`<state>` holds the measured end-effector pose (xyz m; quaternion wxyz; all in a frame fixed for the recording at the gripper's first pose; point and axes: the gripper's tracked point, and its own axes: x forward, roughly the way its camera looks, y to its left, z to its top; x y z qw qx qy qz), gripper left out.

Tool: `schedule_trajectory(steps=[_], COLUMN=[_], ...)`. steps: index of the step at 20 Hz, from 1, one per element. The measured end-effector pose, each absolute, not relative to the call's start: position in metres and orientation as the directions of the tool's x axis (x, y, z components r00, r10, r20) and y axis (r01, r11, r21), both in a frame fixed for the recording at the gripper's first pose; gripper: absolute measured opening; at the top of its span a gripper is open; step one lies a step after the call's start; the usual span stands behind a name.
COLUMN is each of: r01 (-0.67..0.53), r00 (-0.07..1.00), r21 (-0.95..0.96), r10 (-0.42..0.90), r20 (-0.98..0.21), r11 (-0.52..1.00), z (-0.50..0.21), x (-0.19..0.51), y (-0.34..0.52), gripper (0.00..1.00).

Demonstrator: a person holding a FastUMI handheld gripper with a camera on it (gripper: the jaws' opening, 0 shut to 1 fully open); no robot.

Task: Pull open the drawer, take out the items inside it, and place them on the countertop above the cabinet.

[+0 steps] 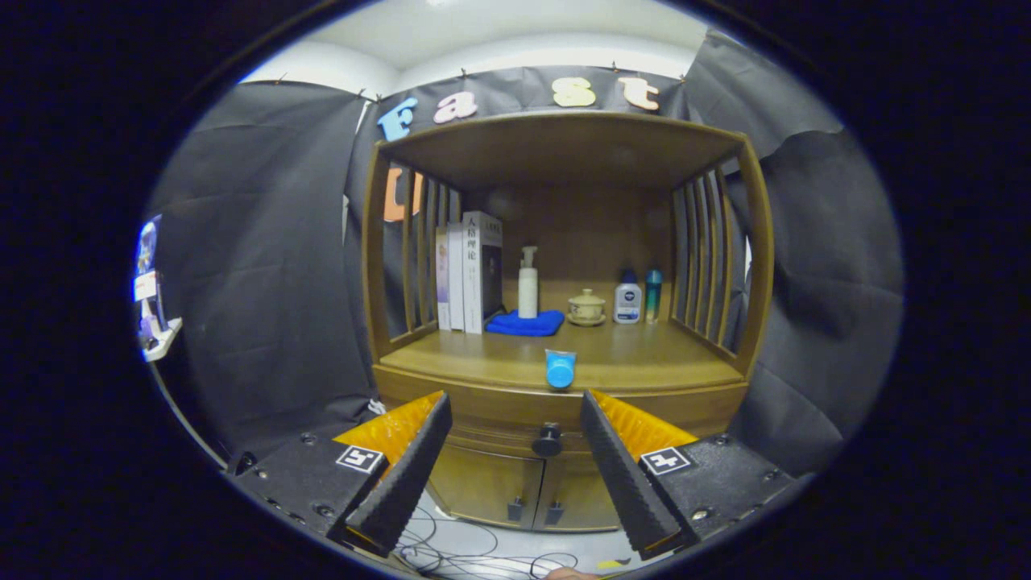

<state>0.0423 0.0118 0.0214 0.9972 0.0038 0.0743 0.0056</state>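
Drawer (515, 431) sits shut, its dark knob (547, 441) between my claw (515, 407) fingers, which I hold spread wide, empty. A blue-capped bottle (560, 370) lies on the desk (644, 358).

Book spine: I see large characters down the grey book (482, 270), too small for me to read.
Finger tags: square black-and-white marker (360, 458) and its twin (665, 461), no words.
Bottle label: the white bottle (627, 301) is unreadable.

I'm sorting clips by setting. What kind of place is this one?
Likely a staged recording booth: black cloth walls surround a wooden cabinet holding books and bottles. The open gripper faces its drawer knob.
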Motion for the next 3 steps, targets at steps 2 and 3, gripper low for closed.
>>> schedule_trajectory(steps=[2,3], r01=[-0.009,-0.008], r00=[0.991,0.992], r21=[0.009,0.01], r10=[0.011,0.009], r20=[-0.131,-0.123], r11=[1.0,1.0], z=[0.029,0.032], x=[0.027,0.02], y=[0.012,0.011], gripper=[1.0,1.0])
